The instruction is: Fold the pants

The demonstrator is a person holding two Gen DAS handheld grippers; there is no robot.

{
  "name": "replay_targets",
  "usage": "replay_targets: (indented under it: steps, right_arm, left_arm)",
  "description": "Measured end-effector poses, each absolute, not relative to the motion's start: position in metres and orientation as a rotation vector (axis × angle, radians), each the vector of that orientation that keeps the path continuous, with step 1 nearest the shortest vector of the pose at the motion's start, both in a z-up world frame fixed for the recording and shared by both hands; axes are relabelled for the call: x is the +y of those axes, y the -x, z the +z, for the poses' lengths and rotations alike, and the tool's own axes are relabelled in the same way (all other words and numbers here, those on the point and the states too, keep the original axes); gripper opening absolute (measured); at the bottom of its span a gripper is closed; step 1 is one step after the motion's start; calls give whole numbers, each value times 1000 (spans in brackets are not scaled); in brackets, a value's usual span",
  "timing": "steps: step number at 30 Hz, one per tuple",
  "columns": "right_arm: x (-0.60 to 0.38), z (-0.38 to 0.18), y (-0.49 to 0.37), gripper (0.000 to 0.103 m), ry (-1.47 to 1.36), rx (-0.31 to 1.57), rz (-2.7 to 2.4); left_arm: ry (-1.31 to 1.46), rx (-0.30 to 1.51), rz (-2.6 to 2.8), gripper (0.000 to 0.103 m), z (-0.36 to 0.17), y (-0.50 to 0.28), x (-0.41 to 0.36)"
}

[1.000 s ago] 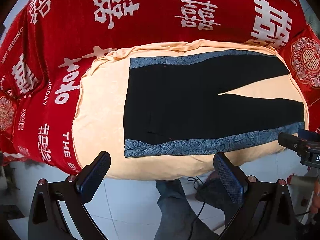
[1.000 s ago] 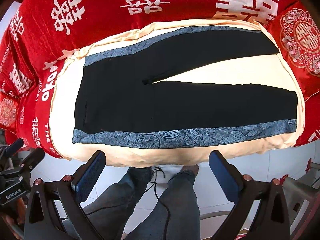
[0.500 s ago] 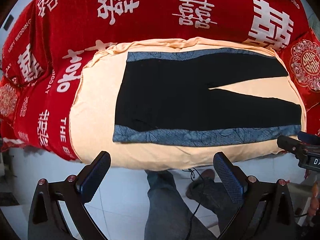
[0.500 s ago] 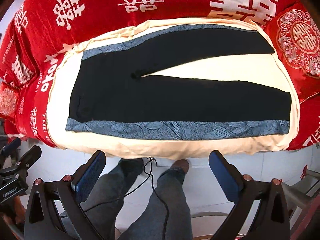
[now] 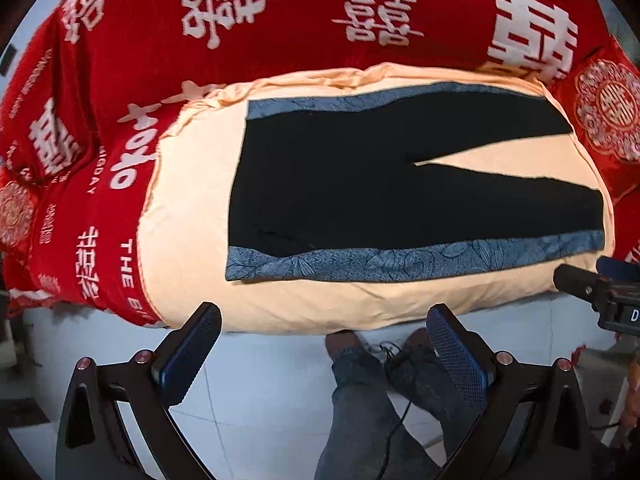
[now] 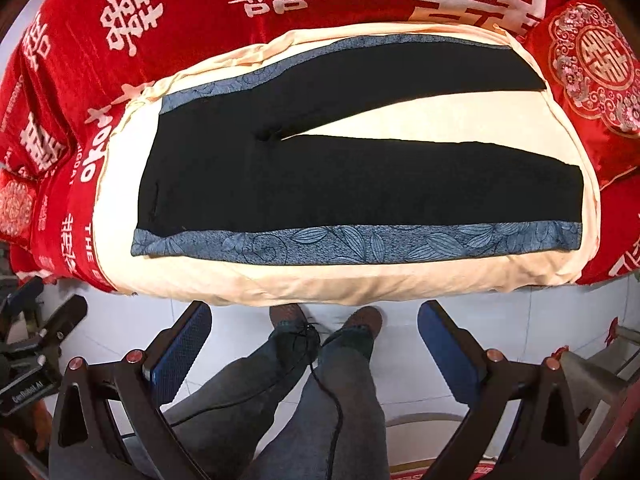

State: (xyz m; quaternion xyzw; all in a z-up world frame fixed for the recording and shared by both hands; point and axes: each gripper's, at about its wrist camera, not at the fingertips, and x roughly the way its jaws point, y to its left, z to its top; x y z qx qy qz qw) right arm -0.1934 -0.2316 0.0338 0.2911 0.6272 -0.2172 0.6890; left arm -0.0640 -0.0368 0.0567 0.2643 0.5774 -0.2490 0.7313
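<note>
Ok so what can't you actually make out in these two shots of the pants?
- Pants underside: both views, it lies against the cream cloth.
- Red cover lettering: cut off by the fisheye edge in both views.
- Floor under the bed: hidden by the mattress edge.

We can't see the person above the legs [image 6: 320, 408], the frame cuts them off. The red bedspread [image 5: 280, 20] runs past the edges, and its small print is too blurry to read.

The left gripper [image 5: 324, 340] and the right gripper [image 6: 314, 338] both hang with jaws spread wide, empty; the person's legs [image 6: 316, 400] show between the fingers.
</note>
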Motion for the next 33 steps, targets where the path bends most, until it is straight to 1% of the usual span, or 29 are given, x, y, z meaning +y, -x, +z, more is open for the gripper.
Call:
replay_targets:
  steps: [6, 15, 20, 22, 26, 27, 28, 29, 31, 33]
  right_arm:
    - [-214, 15, 178, 103, -682, 1437, -504]
    - [-206, 2, 166, 103, -707, 1451, -543]
    - [-213, -11, 163, 103, -740, 1442, -538]
    - [-218, -22, 164, 103, -824, 1413, -499]
    - [-228, -56, 170, 102, -1092, 1295, -412]
    - [-229, -67, 171, 101, -1146, 1269, -386]
    - [-230, -86, 171, 94, -1210, 1249, -354]
    - [-229, -98, 170, 80, -1244, 1246, -339]
    - [-228, -129, 168, 66, -1337, 1220, -271]
    - [-220, -161, 166, 64, -1416, 1182, -189]
  left_arm:
    - [-603, 1261, -576, 103, 52, 46, -27]
    - [-589, 1358, -585, 103, 21, 30, -18]
    - [-532, 1403, -581, 103, 0, 20, -18]
    - [-466, 1440, -575, 103, -13, 13, -15]
    - [-250, 1575, -541, 103, -58, -5, 1]
    - [-214, 1591, -529, 103, -67, -8, 4]
    - [-176, 1596, -516, 103, -77, -11, 8]
    - [-137, 1591, -505, 103, -87, -14, 13]
    - [-100, 1575, -509, 103, -102, -17, 17]
    - [-83, 1571, -510, 103, -120, -20, 18]
